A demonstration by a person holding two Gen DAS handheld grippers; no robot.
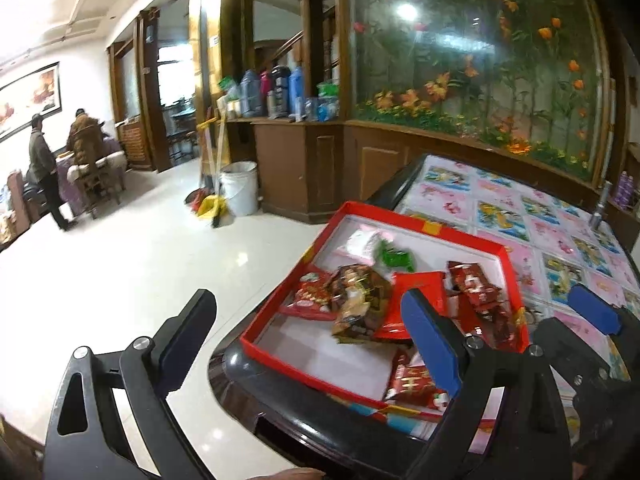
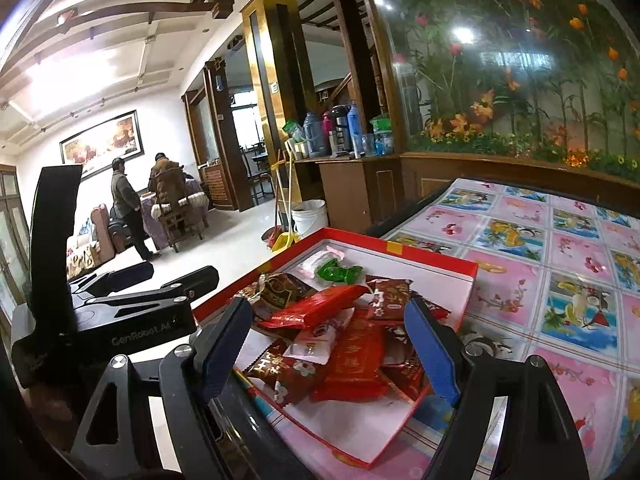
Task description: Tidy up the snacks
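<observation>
- At the table's [image 2: 520, 264] near left corner, a red box [image 2: 440, 258] sits on the patterned cloth, its near corner out past the dark rim.
- Left gripper [image 1: 312, 344]: jaws wide apart, holding nothing. It hangs off the table's left edge; one finger is over open floor, the other over the box's near side.
- Box contents: the snacks [image 2: 344, 340] lie heaped toward the near corner, mostly red and brown packets overlapping one another. A green packet [image 2: 338, 272] and a white one [image 2: 316, 260] lie apart near the far wall. The far right part of the box floor is bare.
- Right gripper [image 2: 332, 348]: jaws open, empty, straddling the heap from above. Whether the pads touch any packet cannot be told.
- No loose snacks show on the cloth in either view; all those visible are inside the box.
- Risk, box: it overhangs the rim. A downward or outward push from either gripper could likely tip or slide it off onto the floor.
- Risk, grasp: the packets overlap and look slick. Closing on the heap may catch several, or squeeze one out sideways.
- Risk, grippers: they work close together at one corner and could knock each other.
</observation>
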